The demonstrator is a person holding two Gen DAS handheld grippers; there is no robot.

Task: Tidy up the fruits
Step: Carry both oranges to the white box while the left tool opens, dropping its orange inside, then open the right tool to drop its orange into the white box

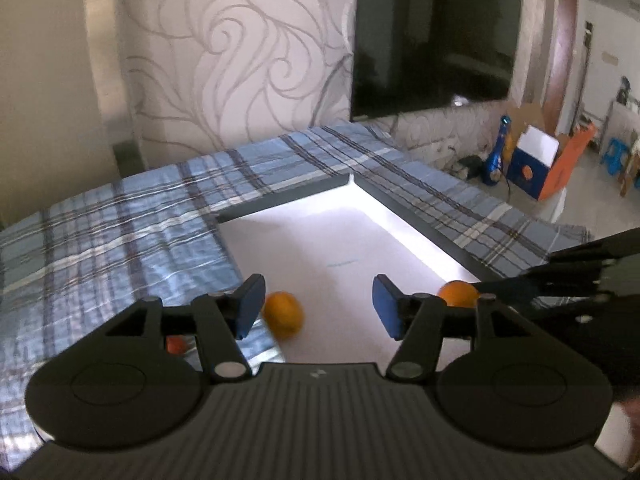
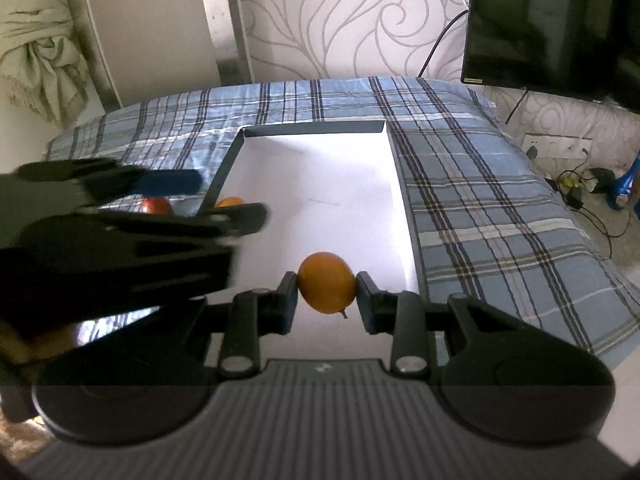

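Observation:
A shallow white tray with dark rim lies on a blue plaid cloth. My left gripper is open and empty above the tray's near left part; an orange lies in the tray just right of its left finger. It also shows in the right wrist view. My right gripper is shut on a second orange above the tray; this orange also shows in the left wrist view. A small red fruit lies on the cloth left of the tray.
The plaid cloth covers the table. A dark TV hangs on the patterned wall behind. Boxes and a blue bottle stand on the floor at the right. Cables and a wall socket are at right.

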